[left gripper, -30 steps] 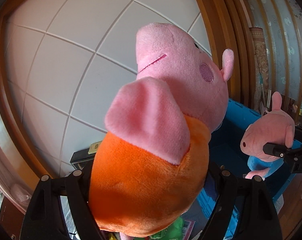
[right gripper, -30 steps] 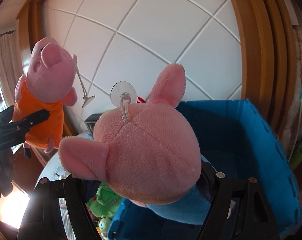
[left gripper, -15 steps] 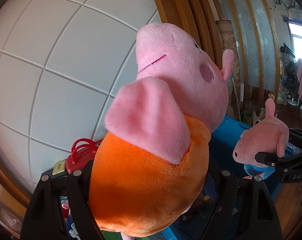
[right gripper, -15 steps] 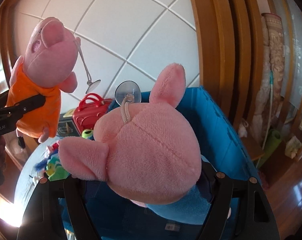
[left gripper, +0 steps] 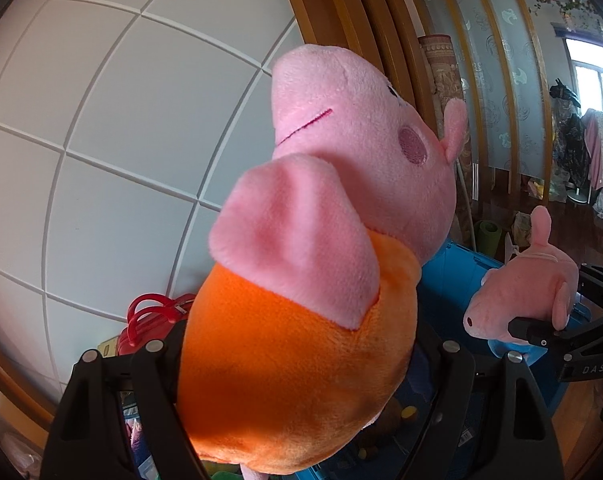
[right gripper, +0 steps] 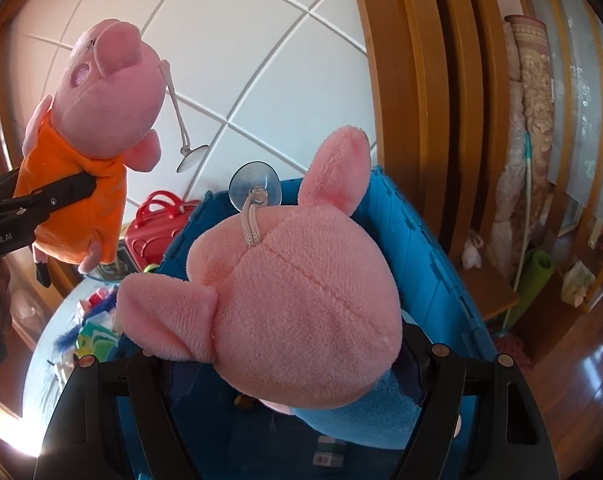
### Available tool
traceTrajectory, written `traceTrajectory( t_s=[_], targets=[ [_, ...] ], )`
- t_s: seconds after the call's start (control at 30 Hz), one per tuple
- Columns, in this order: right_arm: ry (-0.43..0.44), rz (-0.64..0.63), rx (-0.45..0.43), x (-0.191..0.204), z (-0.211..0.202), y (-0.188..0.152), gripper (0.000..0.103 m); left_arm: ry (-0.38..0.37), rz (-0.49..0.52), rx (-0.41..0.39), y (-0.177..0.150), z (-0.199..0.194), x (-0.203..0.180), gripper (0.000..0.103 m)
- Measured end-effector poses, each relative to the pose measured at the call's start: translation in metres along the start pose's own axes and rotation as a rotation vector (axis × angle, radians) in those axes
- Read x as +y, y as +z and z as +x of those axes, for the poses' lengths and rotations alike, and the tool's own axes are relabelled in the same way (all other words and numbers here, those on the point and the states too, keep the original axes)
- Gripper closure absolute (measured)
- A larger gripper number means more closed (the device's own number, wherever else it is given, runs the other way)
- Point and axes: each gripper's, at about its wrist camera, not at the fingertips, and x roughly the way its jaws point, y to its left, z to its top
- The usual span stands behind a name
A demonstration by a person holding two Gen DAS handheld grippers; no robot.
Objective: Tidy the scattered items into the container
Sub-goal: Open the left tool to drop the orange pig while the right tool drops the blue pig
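The left gripper (left gripper: 301, 364) pinches a soft pig toy in an orange dress (left gripper: 301, 360). Its two black fingers (left gripper: 161, 380) press on the sides of the orange tummy. The pig's pink head points up, and one pink arm hangs over the dress. In the right wrist view this same pig in the orange dress (right gripper: 81, 176) hangs high up, to the left of the blue box (right gripper: 433, 264), with one finger of the left gripper (right gripper: 57, 196) across its dress. A string with a clear sucker cup (right gripper: 191, 156) dangles from its head.

The right gripper (right gripper: 297, 380) pinches a second soft pig in blue clothes (right gripper: 301, 312). Its fingers (right gripper: 441, 376) squeeze the toy low down, by the blue part. This pig is right over the open blue box, and its own clear sucker cup (right gripper: 254, 188) sticks up behind its head. From the left wrist view the pig in blue (left gripper: 529, 292) is seen over the blue box (left gripper: 453, 280) too, held by the right gripper (left gripper: 541, 332).

A red toy case (right gripper: 157, 228) stands just left of the blue box. More small toys (right gripper: 89, 328) lie on the round pale desk (right gripper: 41, 364) on that same side. Behind the box is a white tiled wall (right gripper: 261, 60).
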Motion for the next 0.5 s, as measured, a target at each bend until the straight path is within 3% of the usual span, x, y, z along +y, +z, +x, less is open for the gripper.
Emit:
traceTrajectory(
  t_s=[0.2,0.33,0.5],
  targets=[
    [-0.019,0.006,-0.001,-0.007,0.013,0.005,0.022,-0.012,-0.004,0.003,0.005,0.015,-0.004,0.020],
    [-0.058,-0.016,-0.013,-0.003,0.016,0.009,0.000,-0.050,-0.052,0.043,0.004,0.027,0.003,0.003],
    [-0.068,-0.009,-0.016,0.000,0.018,0.011,0.000,-0.025,-0.088,0.039,0.001,0.030,0.012,0.001]
  ],
)
